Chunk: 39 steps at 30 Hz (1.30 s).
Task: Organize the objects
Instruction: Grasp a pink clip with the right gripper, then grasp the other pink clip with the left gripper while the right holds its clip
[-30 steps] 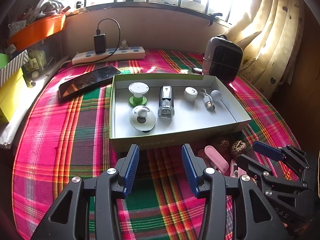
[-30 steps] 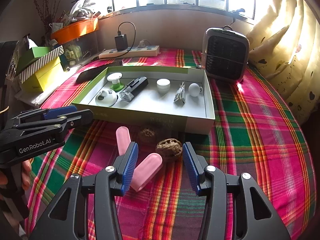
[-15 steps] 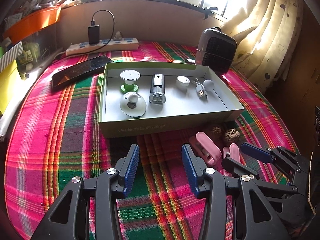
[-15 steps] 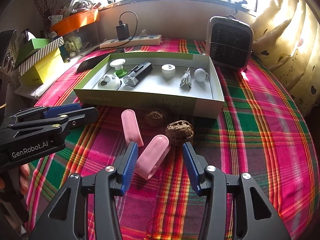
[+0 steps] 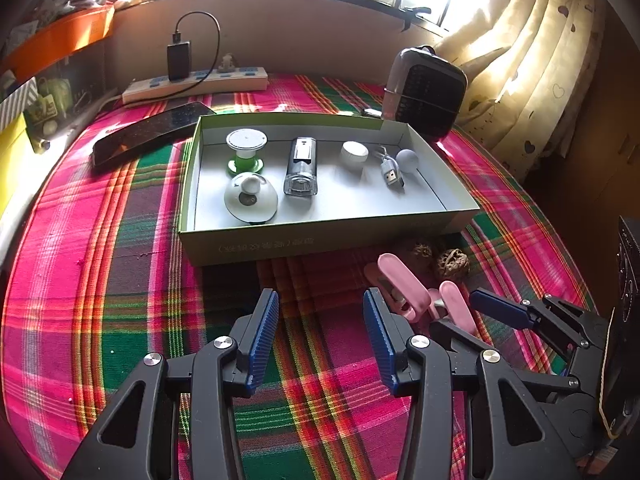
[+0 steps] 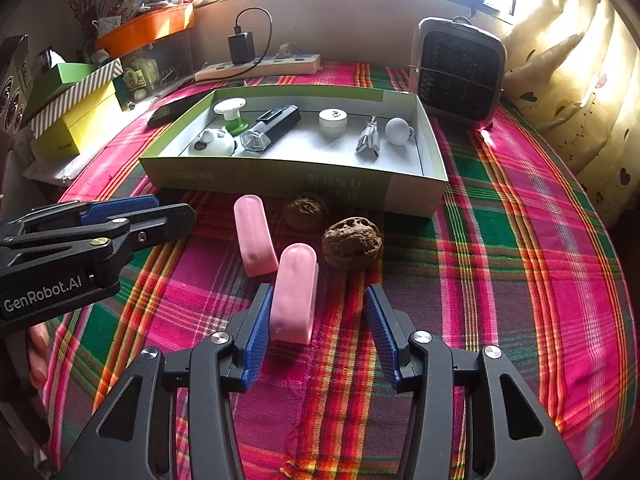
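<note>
A green-walled shallow box (image 6: 280, 178) (image 5: 320, 236) holds several small items on the plaid cloth. In front of it lie two pink clips (image 6: 294, 292) (image 6: 254, 236) and two walnuts (image 6: 352, 242) (image 6: 306, 210). My right gripper (image 6: 320, 320) is open, low over the cloth, with the near pink clip between its blue pads, against the left pad. My left gripper (image 5: 320, 332) is open and empty, above the cloth in front of the box. The clips (image 5: 404, 284) and walnuts (image 5: 452, 264) lie to its right, beside the right gripper's fingers (image 5: 496, 312).
A grey heater (image 6: 458, 72) stands behind the box at the right. A power strip with a charger (image 6: 258, 66), a dark phone (image 5: 148, 132) and stacked boxes (image 6: 76, 116) are at the back left. A curtain (image 6: 572, 80) hangs at the right.
My right gripper has moved forward and down, so the near pink clip now sits between its pads. The left gripper has drawn back and shifted a little; the box looks farther.
</note>
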Available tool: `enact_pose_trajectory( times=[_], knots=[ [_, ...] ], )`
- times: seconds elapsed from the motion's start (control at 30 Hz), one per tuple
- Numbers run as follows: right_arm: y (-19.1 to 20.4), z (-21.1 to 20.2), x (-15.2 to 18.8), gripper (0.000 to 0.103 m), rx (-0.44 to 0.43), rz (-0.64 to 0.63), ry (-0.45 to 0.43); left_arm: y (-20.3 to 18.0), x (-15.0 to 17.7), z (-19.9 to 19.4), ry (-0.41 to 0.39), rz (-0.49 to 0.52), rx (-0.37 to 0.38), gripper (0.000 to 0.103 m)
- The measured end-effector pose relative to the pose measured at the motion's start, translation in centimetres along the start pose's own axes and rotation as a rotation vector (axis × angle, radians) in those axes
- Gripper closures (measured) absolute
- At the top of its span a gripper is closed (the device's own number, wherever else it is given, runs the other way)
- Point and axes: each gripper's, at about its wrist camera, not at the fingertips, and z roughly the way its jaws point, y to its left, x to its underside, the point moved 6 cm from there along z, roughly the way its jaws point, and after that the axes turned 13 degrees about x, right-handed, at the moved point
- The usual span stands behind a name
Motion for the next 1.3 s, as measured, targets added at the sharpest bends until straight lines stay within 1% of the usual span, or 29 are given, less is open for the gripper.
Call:
enact_pose_trajectory(
  times=[0.07,0.13,0.17,0.2,0.3,0.33,0.53,0.73,0.83,1.03,1.13,1.23,1.3],
  knots=[
    [-0.2,-0.1,0.0,0.056,-0.008,0.009,-0.006,-0.1,0.1,0.2,0.006,-0.003,0.008,0.06],
    [-0.1,-0.2,0.1,0.059,-0.017,0.004,-0.007,-0.3,0.1,0.3,0.01,-0.006,0.018,0.06],
    [-0.1,-0.2,0.1,0.065,-0.02,0.002,-0.008,-0.4,0.1,0.3,0.014,-0.008,0.023,0.06],
    [-0.1,-0.3,0.0,0.068,-0.023,0.002,-0.01,-0.5,0.1,0.3,0.016,-0.01,0.029,0.06],
    [0.2,-0.4,0.0,0.082,-0.044,-0.012,-0.015,-0.9,0.1,0.5,0.023,-0.013,0.042,0.06],
    [0.2,-0.5,0.1,0.084,-0.047,-0.014,-0.018,-1.0,0.1,0.5,0.024,-0.012,0.048,0.059],
    [-0.2,-0.9,0.3,0.084,-0.048,-0.028,-0.035,-2.2,-0.1,1.1,0.035,-0.012,0.073,0.054],
    [-1.4,-0.8,0.7,0.084,-0.04,-0.009,-0.029,-3.3,0.0,2.4,0.07,-0.017,0.085,0.053],
    [-1.9,-0.8,0.8,0.084,-0.041,0.003,-0.024,-3.8,0.1,3.0,0.076,-0.017,0.076,0.053],
    [-2.5,-0.7,1.0,0.084,-0.052,0.017,-0.017,-3.7,0.1,3.9,0.088,-0.008,0.012,0.053],
    [-2.6,-0.7,1.0,0.084,-0.057,0.017,-0.014,-3.5,0.1,3.8,0.087,0.017,-0.038,0.053],
    [-2.6,-0.6,1.0,0.084,-0.065,0.02,-0.011,-3.1,0.2,3.5,0.09,0.011,-0.035,0.053],
    [-2.6,-0.6,1.0,0.084,-0.068,0.02,-0.011,-2.9,0.2,3.3,0.088,0.012,-0.046,0.053]
  ],
)
